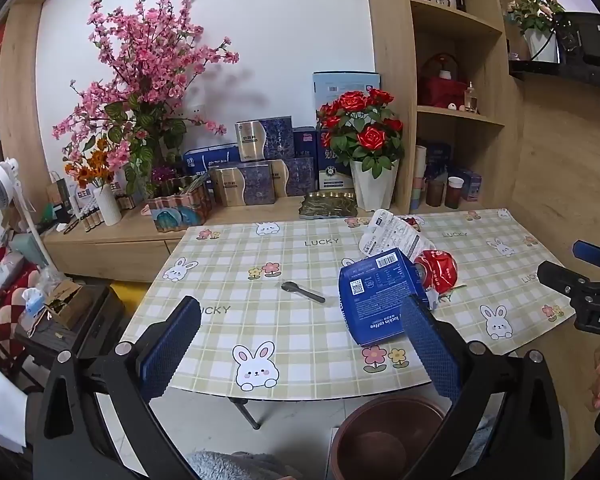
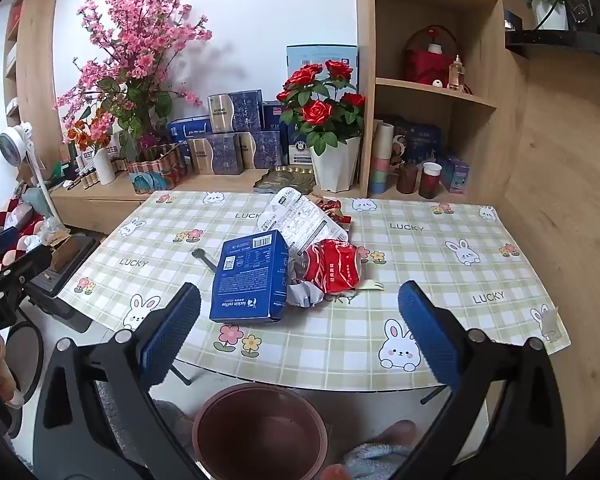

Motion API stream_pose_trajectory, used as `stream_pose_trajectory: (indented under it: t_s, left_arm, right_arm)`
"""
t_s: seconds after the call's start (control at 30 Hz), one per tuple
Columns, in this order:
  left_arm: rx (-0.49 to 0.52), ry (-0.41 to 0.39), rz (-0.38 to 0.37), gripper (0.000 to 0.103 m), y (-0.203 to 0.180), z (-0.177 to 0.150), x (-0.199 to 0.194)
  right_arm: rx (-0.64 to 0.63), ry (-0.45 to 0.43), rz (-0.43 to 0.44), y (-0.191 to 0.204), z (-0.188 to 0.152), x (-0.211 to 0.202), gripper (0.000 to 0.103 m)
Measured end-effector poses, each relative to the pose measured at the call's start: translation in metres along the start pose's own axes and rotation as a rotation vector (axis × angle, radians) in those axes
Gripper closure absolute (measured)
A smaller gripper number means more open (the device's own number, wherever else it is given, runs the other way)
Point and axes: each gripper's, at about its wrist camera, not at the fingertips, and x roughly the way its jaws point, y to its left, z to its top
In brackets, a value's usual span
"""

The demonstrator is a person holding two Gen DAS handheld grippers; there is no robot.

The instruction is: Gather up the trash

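Observation:
A pile of trash lies mid-table: a blue coffee box, a crushed red can, a white printed wrapper, crumpled paper and a black plastic fork. A brown bin stands on the floor below the table's near edge. My left gripper is open and empty above that edge. My right gripper is open and empty in front of the pile, and shows at the right of the left wrist view.
The checked bunny tablecloth covers the table. Behind it a low wooden counter holds flower pots, boxes and a gold tray. Shelves stand at the right. A fan and clutter are at the left.

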Motion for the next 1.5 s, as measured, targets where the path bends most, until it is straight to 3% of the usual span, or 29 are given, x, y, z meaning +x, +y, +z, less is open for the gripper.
stream_pose_trajectory:
  t_s: [1.27,1.5]
  left_arm:
    - [0.008,0.001,0.007,0.005,0.022,-0.013,0.004]
    - [0.006,0.005,0.013,0.005,0.017,-0.003,0.001]
  right_arm:
    - [-0.052,-0.014,-0.038,0.007,0.007,0.001,0.005]
    - [-0.051,-0.013,-0.039,0.006,0.006,0.001,0.005]
